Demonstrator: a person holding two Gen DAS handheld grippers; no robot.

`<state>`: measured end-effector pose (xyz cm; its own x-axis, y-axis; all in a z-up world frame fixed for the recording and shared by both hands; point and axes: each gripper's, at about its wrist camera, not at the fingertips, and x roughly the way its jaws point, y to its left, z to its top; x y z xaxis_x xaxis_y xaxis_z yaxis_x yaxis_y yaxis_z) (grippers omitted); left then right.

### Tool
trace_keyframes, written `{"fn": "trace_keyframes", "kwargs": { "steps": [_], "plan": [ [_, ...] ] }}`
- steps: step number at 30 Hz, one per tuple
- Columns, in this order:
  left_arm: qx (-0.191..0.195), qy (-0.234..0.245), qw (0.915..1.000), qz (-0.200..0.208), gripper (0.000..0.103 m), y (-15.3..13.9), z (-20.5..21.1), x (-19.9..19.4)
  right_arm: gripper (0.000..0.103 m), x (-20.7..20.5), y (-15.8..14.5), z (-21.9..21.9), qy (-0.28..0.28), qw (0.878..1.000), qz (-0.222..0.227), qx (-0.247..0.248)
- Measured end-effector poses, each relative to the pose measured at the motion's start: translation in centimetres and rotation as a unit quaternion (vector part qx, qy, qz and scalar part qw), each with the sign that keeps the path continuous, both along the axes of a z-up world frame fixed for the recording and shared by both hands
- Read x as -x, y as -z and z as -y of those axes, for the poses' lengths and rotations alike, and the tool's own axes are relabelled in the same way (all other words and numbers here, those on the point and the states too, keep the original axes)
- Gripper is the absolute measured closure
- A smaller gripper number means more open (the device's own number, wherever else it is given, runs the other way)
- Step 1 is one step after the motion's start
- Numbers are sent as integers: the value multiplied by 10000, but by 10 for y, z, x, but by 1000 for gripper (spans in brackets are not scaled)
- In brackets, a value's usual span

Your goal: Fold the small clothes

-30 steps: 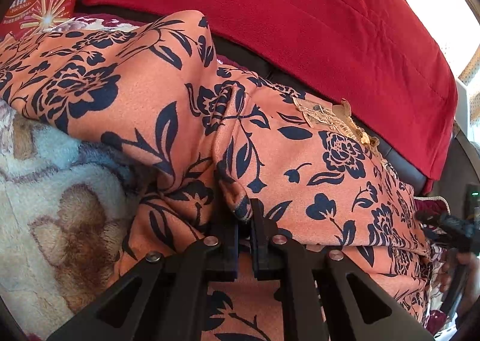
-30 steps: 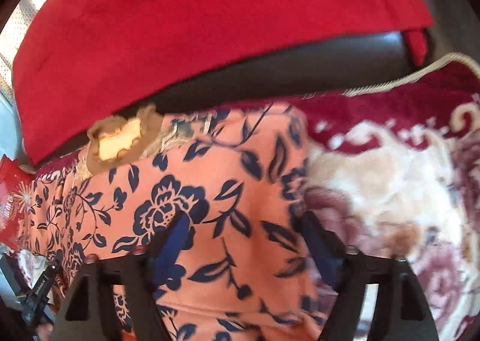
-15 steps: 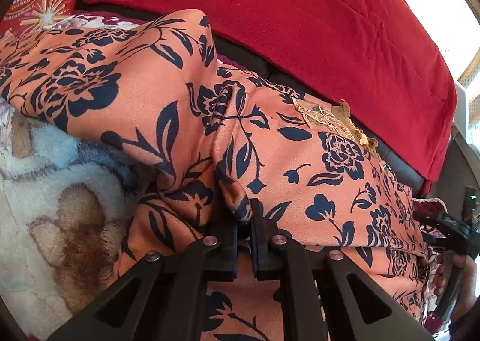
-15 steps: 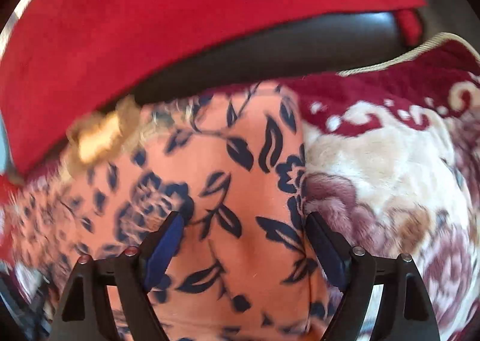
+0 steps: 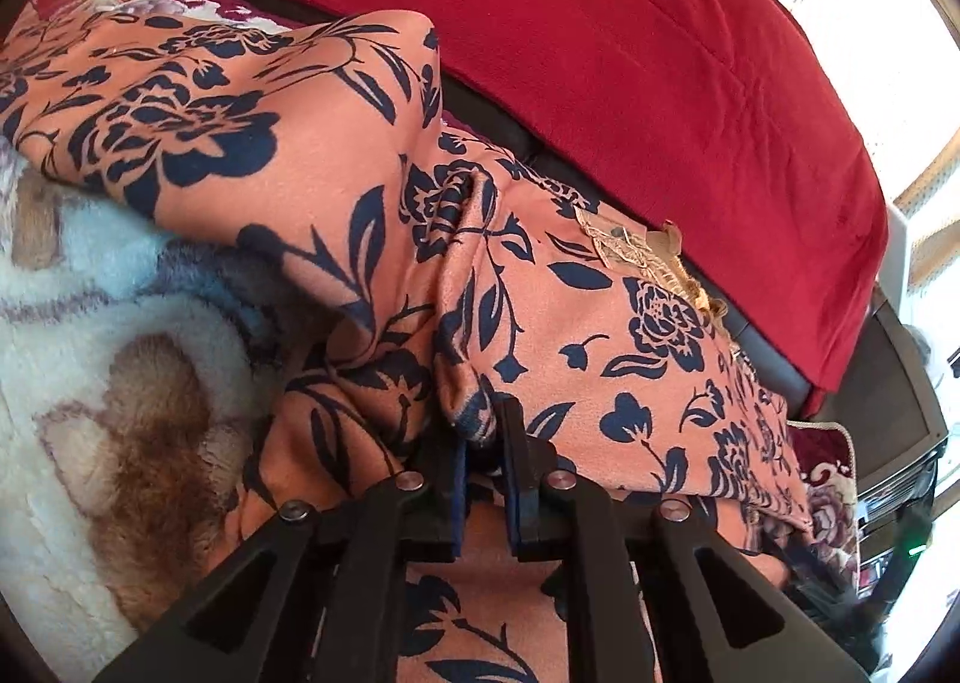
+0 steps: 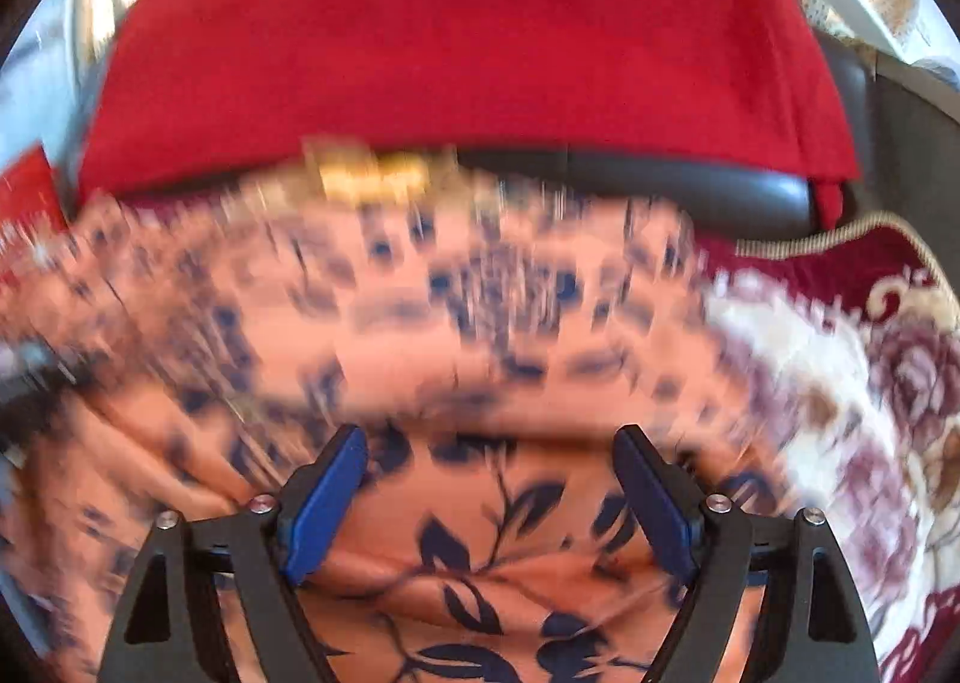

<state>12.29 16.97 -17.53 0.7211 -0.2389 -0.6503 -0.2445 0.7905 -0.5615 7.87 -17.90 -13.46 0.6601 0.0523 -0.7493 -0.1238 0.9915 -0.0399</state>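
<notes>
The left gripper (image 5: 483,437) pinches a ridge of the orange, navy-flowered soft garment (image 5: 600,323) lying on the plush floral blanket (image 5: 90,353), while the right gripper (image 6: 489,479) gapes empty above it, so folding seems midway and next needs a right-side grasp.

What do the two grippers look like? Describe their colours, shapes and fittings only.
Both are matte black. The left gripper and right gripper have angular linkage arms with triangular cut-outs, silver round pivot screws, and flat blue pads lining the fingers. No cables or markings show.

Left claw (image 5: 483,431) pinched narrow, right claw (image 6: 489,479) apparently spread wide
</notes>
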Motion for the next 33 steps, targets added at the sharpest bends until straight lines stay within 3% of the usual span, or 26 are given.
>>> {"fn": "trace_keyframes", "kwargs": {
  "steps": [2, 4, 6, 8, 10, 15, 18, 20, 23, 28, 30, 32, 33],
  "plan": [
    [-67, 146, 9999, 49, 78, -5, 4, 2, 3, -6, 1, 10, 185, 9995, -68, -243],
    [-259, 337, 9991, 88, 56, -18, 11, 8, 3, -9, 4, 16, 165, 9989, -105, -434],
    [-464, 375, 9980, 214, 51, -37, 17, 21, 3, -10, 6, 16, 163, 9989, -68, -432],
    [-400, 425, 9968, 548, 39, -62, 13, 40, 3, -11, 7, 16, 172, 9990, -17, -403],
    [-215, 399, 9961, 752, 10, -83, -3, 58, 3, -10, 8, 17, 173, 9989, -5, -438],
    [-85, -632, 9931, 982, 9, -109, -87, 92, 2, 2, -1, 16, 170, 9984, 30, -540],
    [405, -1489, 9845, 832, 9, -98, -163, 99, 2, 1, 0, 17, 166, 9982, 49, -580],
    [1084, -1992, 9723, 562, 10, -78, -218, 100, 2, 0, 1, 18, 164, 9979, 54, -624],
    [1562, -2525, 9541, 387, 11, -56, -264, 100, 2, -2, 2, 18, 173, 9978, 59, -638],
    [1843, -2900, 9390, 158, 12, -32, -307, 95, 2, -1, 2, 18, 177, 9978, 60, -640],
    [1931, -2999, 9342, 86, 21, -22, -314, 93, 2, -1, 2, 18, 176, 9978, 65, -642],
    [1878, -3016, 9348, 51, 24, -22, -319, 89, 2, -2, 2, 18, 174, 9978, 60, -638],
    [1807, -2999, 9367, 11, 40, -23, -322, 85, 2, -2, 2, 18, 173, 9978, 60, -640]
  ]
}}
